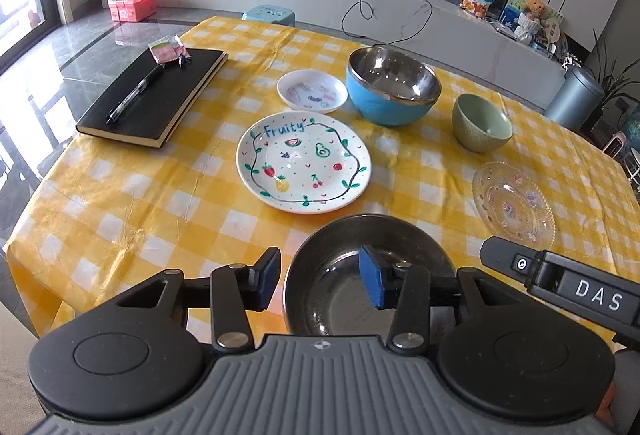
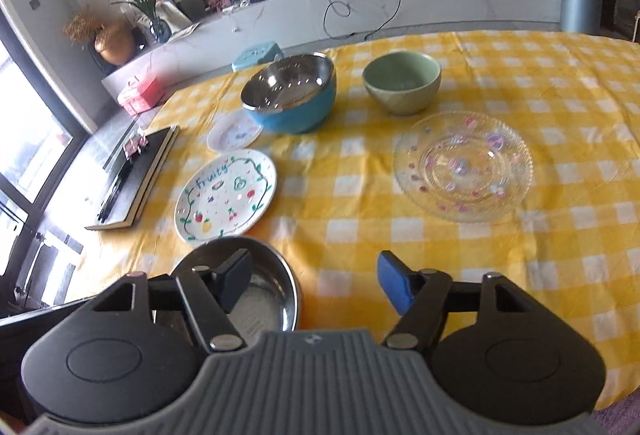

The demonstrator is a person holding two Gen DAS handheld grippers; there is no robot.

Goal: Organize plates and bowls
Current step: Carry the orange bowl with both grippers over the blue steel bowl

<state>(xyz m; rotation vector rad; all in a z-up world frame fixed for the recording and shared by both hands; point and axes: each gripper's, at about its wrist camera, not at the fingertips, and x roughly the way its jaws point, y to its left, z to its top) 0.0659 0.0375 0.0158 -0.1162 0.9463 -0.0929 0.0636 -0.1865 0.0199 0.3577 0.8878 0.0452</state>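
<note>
Steel dish (image 1: 352,299) sat on the yellow checked cloth (image 1: 160,219) directly below both tongs — left gripper (image 1: 320,281) straddled its near-left rim, jaws apart, unclamped; right gripper (image 2: 316,285) released too, dish under its left finger. Fruity plate (image 1: 304,163) lay just beyond.

Only two bits I can actually read: "Fruity" in blue handwriting on the white fruit-painted plate (image 1: 304,163), and "DAS" in white letters on my right gripper (image 1: 560,277) poking in beside me.
</note>
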